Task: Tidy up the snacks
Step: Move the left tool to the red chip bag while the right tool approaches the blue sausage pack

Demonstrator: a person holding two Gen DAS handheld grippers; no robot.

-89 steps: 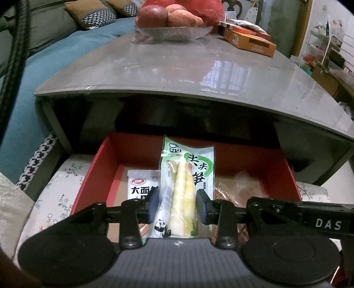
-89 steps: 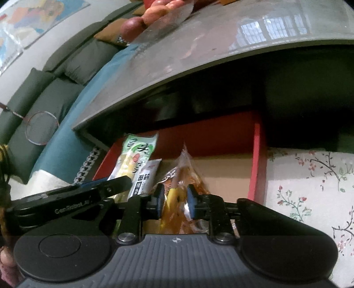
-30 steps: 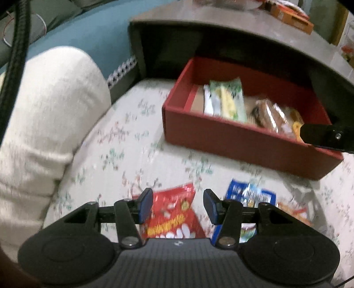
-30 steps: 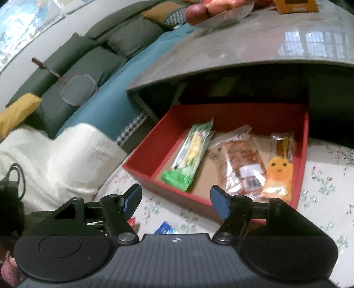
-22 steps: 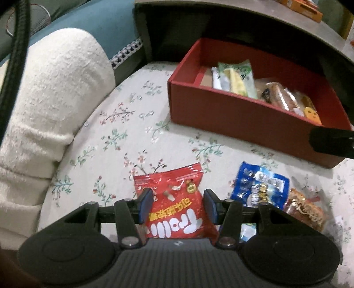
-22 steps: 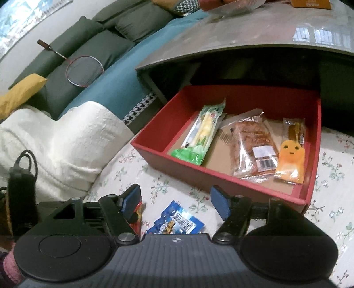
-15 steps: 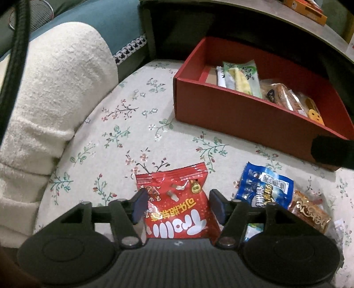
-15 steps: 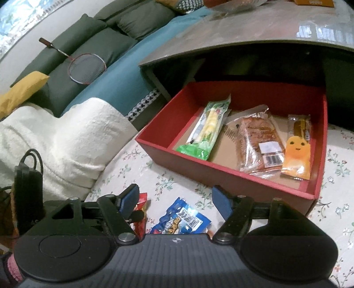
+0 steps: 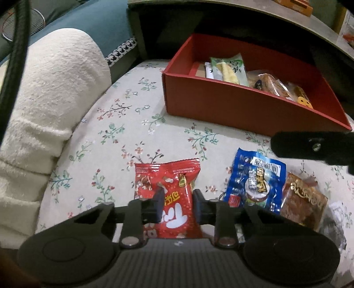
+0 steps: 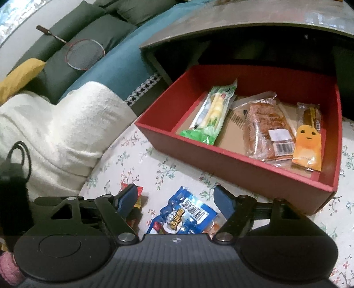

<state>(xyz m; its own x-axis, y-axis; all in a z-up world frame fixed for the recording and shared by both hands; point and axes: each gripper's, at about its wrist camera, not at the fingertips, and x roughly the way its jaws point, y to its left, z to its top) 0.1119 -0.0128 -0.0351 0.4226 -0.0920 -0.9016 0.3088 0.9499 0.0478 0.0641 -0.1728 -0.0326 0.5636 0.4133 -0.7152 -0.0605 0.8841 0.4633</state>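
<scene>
A red box (image 9: 243, 104) (image 10: 221, 155) sits on the floral cloth and holds a green bamboo-shoot pack (image 10: 212, 110), a pastry pack (image 10: 267, 128) and an orange snack (image 10: 307, 141). My left gripper (image 9: 178, 205) has its fingers pressed against both sides of a red snack bag (image 9: 170, 195) lying on the cloth. My right gripper (image 10: 174, 201) is open above a blue snack bag (image 10: 185, 215) (image 9: 254, 179). A brown snack pack (image 9: 303, 201) lies right of the blue one.
A cream blanket (image 9: 44, 99) is piled at the left. A grey table (image 10: 243, 20) overhangs the box at the back. A sofa with a badminton racket (image 10: 84, 51) is at the far left. The right gripper's finger (image 9: 309, 148) shows in the left wrist view.
Both grippers left their snacks in the box and drew back to the loose bags. The left gripper's fingers have narrowed onto the red bag. The right gripper stays open.
</scene>
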